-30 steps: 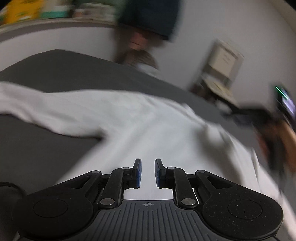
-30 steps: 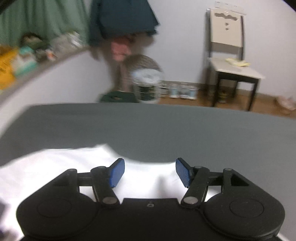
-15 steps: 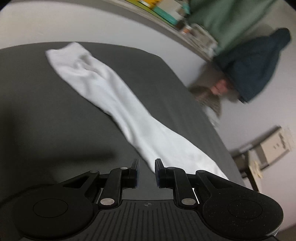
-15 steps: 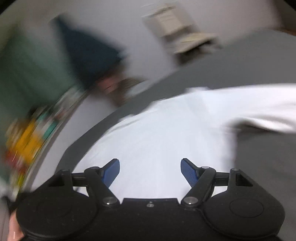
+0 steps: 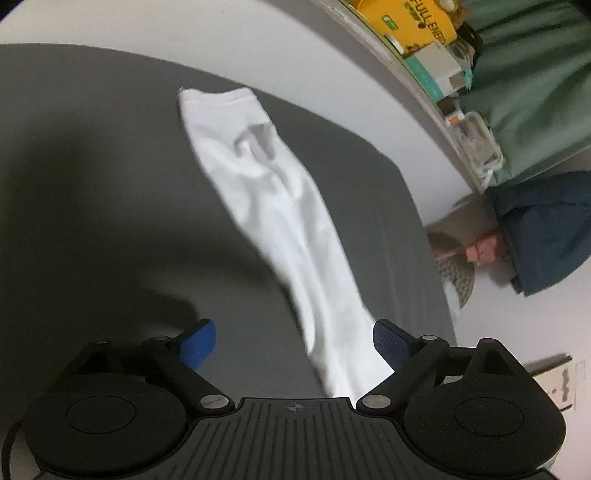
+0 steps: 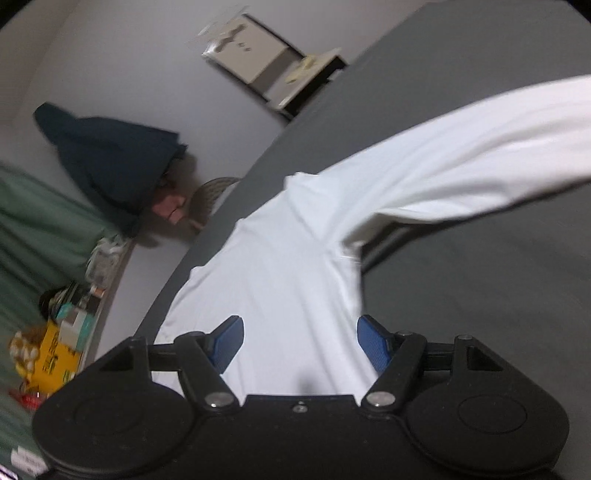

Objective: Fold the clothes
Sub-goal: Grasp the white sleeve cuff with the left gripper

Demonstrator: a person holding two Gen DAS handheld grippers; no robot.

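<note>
A white long-sleeved shirt lies on a dark grey surface. In the left wrist view one sleeve (image 5: 280,206) runs from its cuff at the upper left down to the lower middle. My left gripper (image 5: 295,341) is open over that sleeve's near end, the cloth beside its right blue pad (image 5: 388,339). In the right wrist view the shirt's body (image 6: 288,280) spreads ahead, with the other sleeve (image 6: 480,136) stretching to the upper right. My right gripper (image 6: 299,338) is open above the body, nothing held between its fingers.
The grey surface (image 5: 92,184) ends at a white wall. A shelf with a yellow box (image 5: 417,22) and other packs runs along it, under a green curtain (image 5: 535,92). A dark blue garment (image 6: 110,158) hangs on the wall. A pale chair (image 6: 266,62) stands beyond the surface's edge.
My left gripper has opened wide from nearly shut and swung toward the sleeve. The right gripper has stayed open and turned from the far room over the shirt's body.
</note>
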